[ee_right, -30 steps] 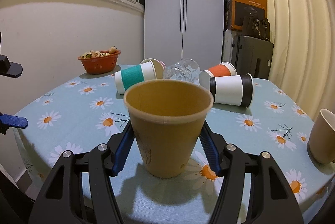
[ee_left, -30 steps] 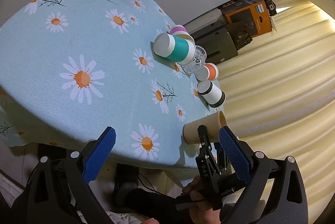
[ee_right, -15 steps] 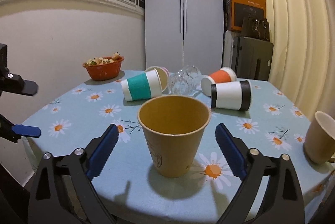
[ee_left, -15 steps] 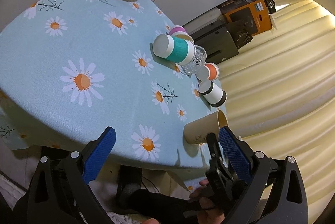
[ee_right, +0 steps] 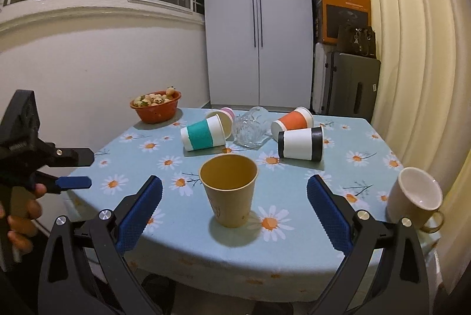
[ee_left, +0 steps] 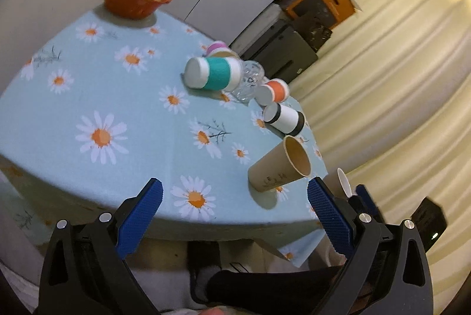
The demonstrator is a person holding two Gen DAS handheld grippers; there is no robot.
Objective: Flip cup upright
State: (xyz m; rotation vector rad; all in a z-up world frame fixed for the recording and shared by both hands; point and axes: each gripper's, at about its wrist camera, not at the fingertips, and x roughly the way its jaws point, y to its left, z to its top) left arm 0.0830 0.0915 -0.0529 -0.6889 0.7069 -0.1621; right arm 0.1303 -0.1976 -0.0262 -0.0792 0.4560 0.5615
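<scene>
In the right wrist view the tan paper cup (ee_right: 229,191) stands upright on the bench (ee_right: 294,250), just below the centre of the frame, mouth up and empty. The right gripper (ee_right: 234,207) is spread wide, its blue fingers (ee_right: 138,213) on either side of the cup and clear of it, holding nothing.

At the lower right of that frame a cream mug (ee_right: 415,201) stands near the bench edge. Above the centre, four more cups lie on their sides: a teal-banded cup (ee_right: 203,135), a pink-rimmed cup (ee_right: 225,114) behind it, an orange cup (ee_right: 293,120) and a black-and-white cup (ee_right: 300,143). A glass mug (ee_right: 250,129) lies among them, though its exact pose is hard to read through the glare. An orange bowl (ee_right: 156,109) of food sits in the upper left part of the cloth.

The left gripper (ee_left: 234,213) hangs off the bench edge, fingers (ee_left: 141,216) wide apart and empty.
</scene>
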